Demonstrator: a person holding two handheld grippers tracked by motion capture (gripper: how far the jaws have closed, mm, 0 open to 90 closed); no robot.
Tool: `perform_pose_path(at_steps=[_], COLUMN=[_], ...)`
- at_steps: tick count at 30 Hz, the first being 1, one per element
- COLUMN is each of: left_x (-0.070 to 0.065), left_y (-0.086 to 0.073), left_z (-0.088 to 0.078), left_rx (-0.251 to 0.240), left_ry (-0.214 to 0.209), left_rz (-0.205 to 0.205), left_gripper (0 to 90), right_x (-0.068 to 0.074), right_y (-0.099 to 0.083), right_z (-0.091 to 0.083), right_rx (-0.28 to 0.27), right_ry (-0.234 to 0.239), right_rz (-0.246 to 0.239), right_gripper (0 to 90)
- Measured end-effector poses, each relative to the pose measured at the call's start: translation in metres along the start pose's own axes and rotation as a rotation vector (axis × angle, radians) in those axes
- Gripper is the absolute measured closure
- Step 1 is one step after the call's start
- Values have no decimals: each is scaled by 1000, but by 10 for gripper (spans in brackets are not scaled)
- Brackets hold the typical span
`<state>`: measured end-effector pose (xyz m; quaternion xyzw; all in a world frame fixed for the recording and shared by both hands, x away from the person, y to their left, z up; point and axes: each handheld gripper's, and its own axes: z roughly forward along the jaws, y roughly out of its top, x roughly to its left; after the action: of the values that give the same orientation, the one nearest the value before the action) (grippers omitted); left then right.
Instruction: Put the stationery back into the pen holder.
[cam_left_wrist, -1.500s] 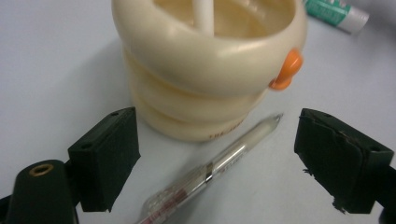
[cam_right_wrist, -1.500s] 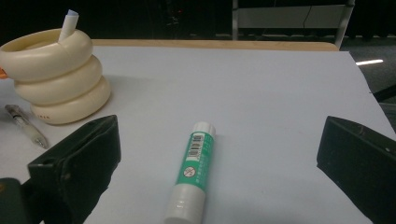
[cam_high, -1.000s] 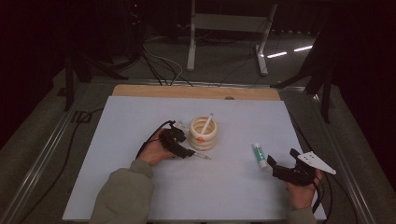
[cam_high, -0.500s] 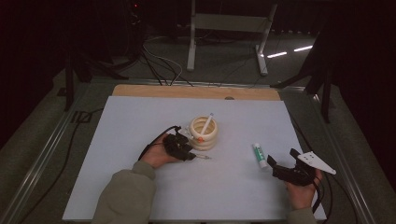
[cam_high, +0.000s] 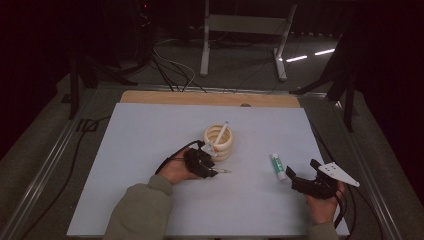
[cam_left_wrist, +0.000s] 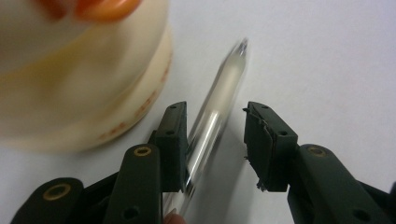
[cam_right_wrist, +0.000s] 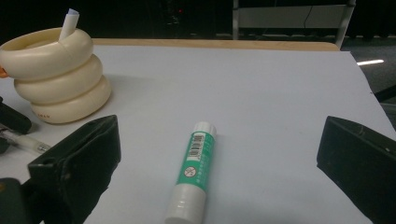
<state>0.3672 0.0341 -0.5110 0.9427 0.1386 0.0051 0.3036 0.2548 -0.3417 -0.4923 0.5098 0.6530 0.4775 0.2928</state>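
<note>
Two grippers poised for pickups: left gripper (cam_high: 214, 169) just closing around the clear pen (cam_left_wrist: 215, 105) beside the ringed holder (cam_high: 220, 153), seemingly not clamped yet; right gripper (cam_high: 291, 175) agape just behind the glue stick (cam_right_wrist: 194, 173).

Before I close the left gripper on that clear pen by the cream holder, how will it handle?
The pen looks like a smooth, round, glossy barrel, so it may slip or roll on the flat table. It seems thin and light, probably stiff. It lies against one pad of the left gripper, whose jaws have just been closing.
</note>
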Motion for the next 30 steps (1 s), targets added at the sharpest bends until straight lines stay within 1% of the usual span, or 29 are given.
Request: perform_pose_path(at_steps=[3,7,9,13,15,20,26,29,30], left_x=[-4,-9,-12,-16,-17,-19,-18,-19,-19], left_y=[5,11,13,16,16,17,18,18,18], left_z=[5,10,12,12,13,13,12,11,10], left_rx=[-4,0,8,20,22,31,33,35,27], left_ry=[-10,2,14,10,0,11,-12,-13,-14], left_rz=[19,39,64,88,91,101,84,83,78], left_gripper=[616,658,704,775,799,806,808,808,808], right_x=[0,0,0,1,1,1,1,0,0], right_y=[0,0,0,0,0,0,0,0,0], right_z=[0,0,0,0,0,0,0,1,1], right_rx=[1,0,1,1,0,1,1,0,0], right_ry=[2,2,3,4,4,4,4,3,3], right_rz=[-1,-1,0,-2,-2,-1,-2,0,0], right_gripper=[0,0,0,0,0,0,0,0,0])
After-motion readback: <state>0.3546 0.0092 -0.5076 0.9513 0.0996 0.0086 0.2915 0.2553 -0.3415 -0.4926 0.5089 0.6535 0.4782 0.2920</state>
